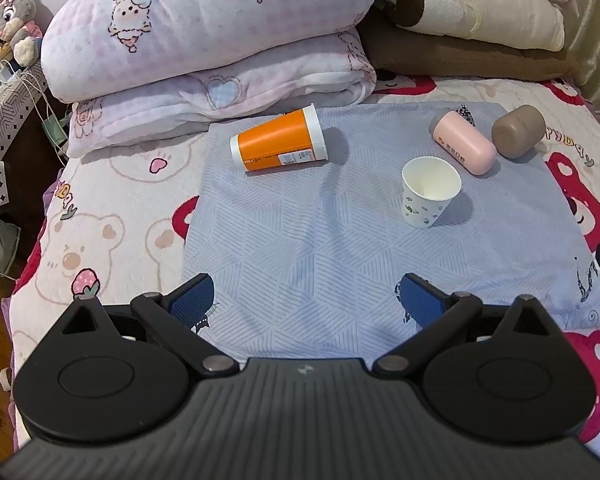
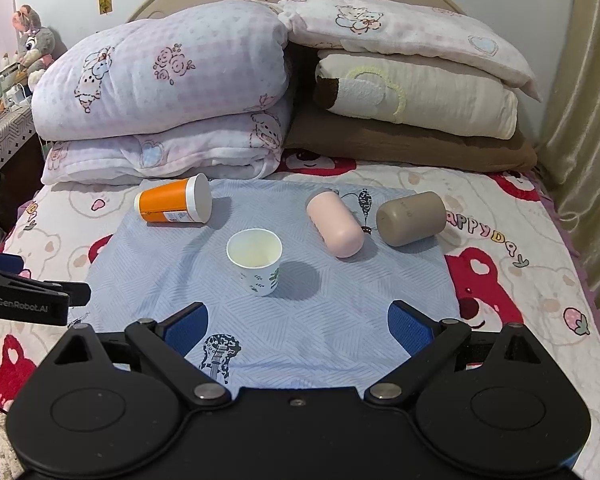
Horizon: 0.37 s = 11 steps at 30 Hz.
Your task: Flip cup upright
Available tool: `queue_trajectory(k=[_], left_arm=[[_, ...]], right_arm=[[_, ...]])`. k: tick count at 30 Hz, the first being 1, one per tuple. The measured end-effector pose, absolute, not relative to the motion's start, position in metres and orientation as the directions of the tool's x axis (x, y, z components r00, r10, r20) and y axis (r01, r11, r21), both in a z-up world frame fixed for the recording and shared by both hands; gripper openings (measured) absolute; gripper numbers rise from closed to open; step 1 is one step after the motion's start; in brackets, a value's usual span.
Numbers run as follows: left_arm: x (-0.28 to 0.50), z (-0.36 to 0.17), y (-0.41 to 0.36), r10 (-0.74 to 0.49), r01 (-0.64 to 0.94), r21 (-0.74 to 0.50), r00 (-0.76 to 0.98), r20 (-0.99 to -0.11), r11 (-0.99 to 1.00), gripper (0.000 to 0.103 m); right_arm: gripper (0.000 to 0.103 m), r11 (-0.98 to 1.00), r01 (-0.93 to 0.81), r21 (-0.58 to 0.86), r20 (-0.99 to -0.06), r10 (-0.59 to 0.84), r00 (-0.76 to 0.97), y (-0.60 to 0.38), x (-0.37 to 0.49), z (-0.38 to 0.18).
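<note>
Several cups sit on a light blue cloth (image 1: 300, 240) (image 2: 340, 332) on a bed. An orange cup (image 1: 279, 140) (image 2: 174, 202) lies on its side at the back left. A pink cup (image 1: 465, 144) (image 2: 335, 225) and a brown cup (image 1: 518, 131) (image 2: 412, 218) lie on their sides at the back right. A white paper cup (image 1: 430, 192) (image 2: 256, 262) stands upright, mouth up. My left gripper (image 1: 306, 300) is open and empty at the cloth's near edge. My right gripper (image 2: 298, 328) is open and empty, just short of the paper cup.
Folded quilts and pillows (image 1: 204, 32) (image 2: 160, 92) are stacked behind the cloth. A brown blanket stack (image 2: 412, 136) lies at the back right. A bedside stand with a plush toy (image 1: 10, 20) is at the left. The left gripper's body (image 2: 24, 300) shows at the right wrist view's left edge.
</note>
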<state>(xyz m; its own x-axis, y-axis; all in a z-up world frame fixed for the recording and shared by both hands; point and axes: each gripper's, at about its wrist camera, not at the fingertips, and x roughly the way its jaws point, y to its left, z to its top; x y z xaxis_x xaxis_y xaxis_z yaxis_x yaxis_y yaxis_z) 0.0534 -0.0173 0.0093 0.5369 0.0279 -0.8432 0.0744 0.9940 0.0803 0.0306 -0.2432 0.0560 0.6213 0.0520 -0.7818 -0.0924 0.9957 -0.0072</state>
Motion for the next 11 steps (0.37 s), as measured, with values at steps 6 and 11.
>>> queue_trajectory(k=[6,11], left_arm=[[0.0557,0.0074,-0.0146,0.028,0.063,0.072,0.530,-0.848,0.995,0.101],[0.0557,0.0076,-0.0125,0.032,0.055,0.073,0.531,-0.847,0.996,0.101]], right_arm=[[0.098,0.996,-0.089,-0.008,-0.786,0.049,0.616,-0.2427,0.0311,0.0555],[0.098,0.996,-0.086,-0.010,-0.788,0.045,0.614,-0.2434,0.0311,0.0551]])
